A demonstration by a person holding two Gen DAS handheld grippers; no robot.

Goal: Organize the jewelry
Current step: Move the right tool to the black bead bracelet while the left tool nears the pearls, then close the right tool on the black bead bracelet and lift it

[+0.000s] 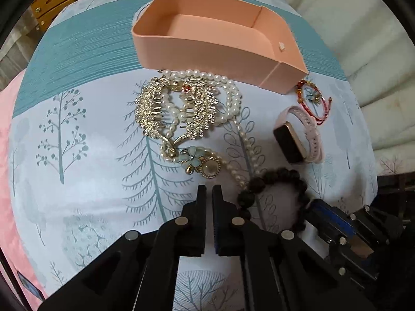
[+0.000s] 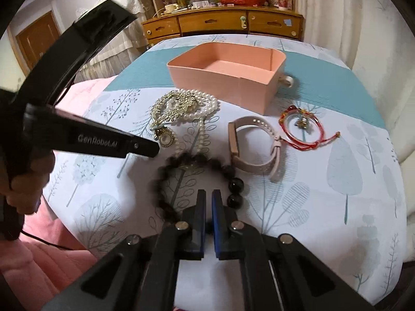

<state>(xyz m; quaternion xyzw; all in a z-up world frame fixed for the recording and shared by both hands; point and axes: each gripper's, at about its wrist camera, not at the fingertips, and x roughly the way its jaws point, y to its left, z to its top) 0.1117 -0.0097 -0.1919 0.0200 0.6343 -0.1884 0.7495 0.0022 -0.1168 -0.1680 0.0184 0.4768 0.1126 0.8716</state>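
An empty pink box (image 1: pixel 207 26) (image 2: pixel 228 64) stands at the far side of the tree-print cloth. In front of it lie a gold hair claw (image 1: pixel 176 108) tangled with a pearl necklace (image 1: pixel 233 96), a flower brooch (image 1: pixel 199 163), a pink smart band (image 1: pixel 298 134) (image 2: pixel 249 142), and a red cord bracelet (image 1: pixel 313 98) (image 2: pixel 301 124). A dark bead bracelet (image 1: pixel 275 189) (image 2: pixel 197 178) lies nearest. My left gripper (image 1: pixel 209 189) is shut and empty just before the brooch. My right gripper (image 2: pixel 209 194) is shut on the near side of the dark bead bracelet.
A wooden drawer cabinet (image 2: pixel 220 23) with clutter stands behind the table. A pink quilt (image 2: pixel 52 246) lies at the left. White curtains (image 2: pixel 363 39) hang at the right. The left gripper's black body (image 2: pixel 85 140) reaches in from the left in the right wrist view.
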